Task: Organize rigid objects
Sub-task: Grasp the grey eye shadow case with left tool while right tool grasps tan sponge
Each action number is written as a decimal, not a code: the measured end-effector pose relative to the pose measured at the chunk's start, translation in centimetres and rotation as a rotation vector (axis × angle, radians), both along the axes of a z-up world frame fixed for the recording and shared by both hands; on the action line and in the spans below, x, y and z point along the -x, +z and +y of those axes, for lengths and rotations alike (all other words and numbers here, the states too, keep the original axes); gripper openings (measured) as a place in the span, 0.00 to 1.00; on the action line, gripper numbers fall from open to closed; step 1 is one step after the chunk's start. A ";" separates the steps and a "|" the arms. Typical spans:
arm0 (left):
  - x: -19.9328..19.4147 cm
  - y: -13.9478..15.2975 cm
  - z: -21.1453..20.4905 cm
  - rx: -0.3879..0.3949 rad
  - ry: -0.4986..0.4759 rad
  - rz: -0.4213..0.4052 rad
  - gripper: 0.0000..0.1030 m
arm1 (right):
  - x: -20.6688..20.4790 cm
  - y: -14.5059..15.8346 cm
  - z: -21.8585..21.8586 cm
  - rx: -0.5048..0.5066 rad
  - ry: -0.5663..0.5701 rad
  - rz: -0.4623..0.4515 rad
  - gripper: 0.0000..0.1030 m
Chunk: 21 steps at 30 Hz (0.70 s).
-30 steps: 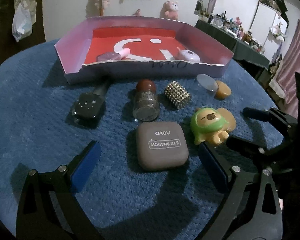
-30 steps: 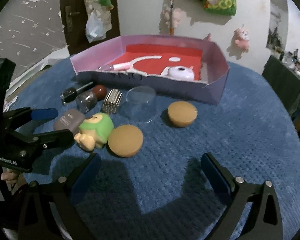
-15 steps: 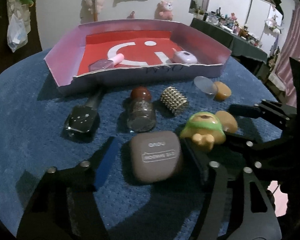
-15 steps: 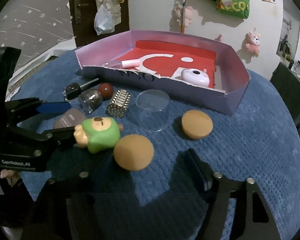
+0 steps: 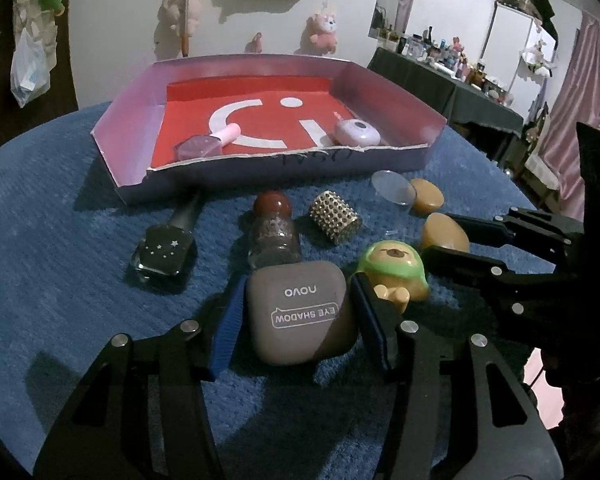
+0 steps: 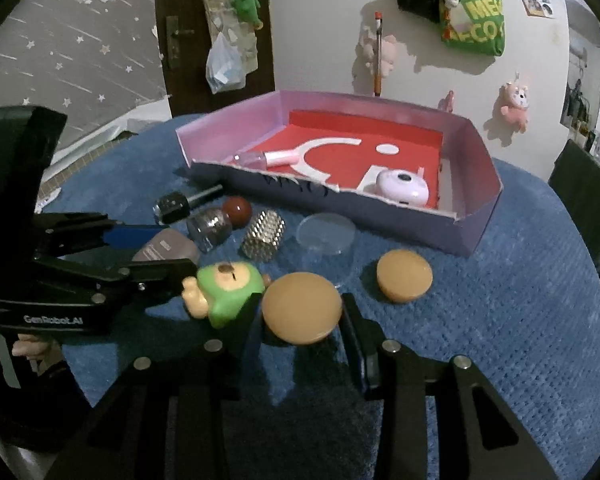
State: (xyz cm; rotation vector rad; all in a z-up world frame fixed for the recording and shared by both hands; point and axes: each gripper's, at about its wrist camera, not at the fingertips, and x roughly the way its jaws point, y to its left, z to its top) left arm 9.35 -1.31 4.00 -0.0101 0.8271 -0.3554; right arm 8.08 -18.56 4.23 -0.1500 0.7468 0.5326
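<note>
— So, where did the two grippers stand just then?

— Both were down in front of the cardboard tray (image 5: 392, 96) on the blue cloth (image 5: 60, 240). The left gripper (image 5: 296, 320) had its blue pads either side of the grey eye-shadow case (image 5: 298, 312), jaws closing on it and the pads already against its sides.

— And the other one?

— The right gripper (image 6: 300, 332) was clenched on the nearer tan disc (image 6: 302, 308), just in front of the tray and beside the green bear toy (image 6: 228, 284). The second tan disc (image 6: 405, 276) lay closer to the tray, next to a clear round lid (image 6: 326, 234).

— What was inside the tray?

— A pink-capped bottle (image 5: 206, 144) lay on its red floor, and a pale lilac round case (image 5: 358, 134) sat toward its right wall.

— Anything else outside it?

— Close before its front wall lay a black nail-polish bottle (image 5: 164, 252), a glitter jar with a brown ball cap (image 5: 274, 228) and a studded silver cylinder (image 5: 335, 216), all between the tray and the eye-shadow case.
</note>
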 end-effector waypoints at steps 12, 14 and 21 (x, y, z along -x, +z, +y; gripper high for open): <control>0.1 0.2 0.0 0.005 -0.007 -0.011 0.49 | 0.0 -0.3 0.1 -0.001 0.005 0.017 0.39; 0.1 0.3 -0.1 0.006 -0.011 -0.014 0.49 | 0.0 -0.3 0.1 -0.001 0.007 0.016 0.39; -0.7 2.3 0.1 0.022 -0.055 -0.027 0.49 | -0.4 0.8 -0.1 -0.016 0.022 0.004 0.39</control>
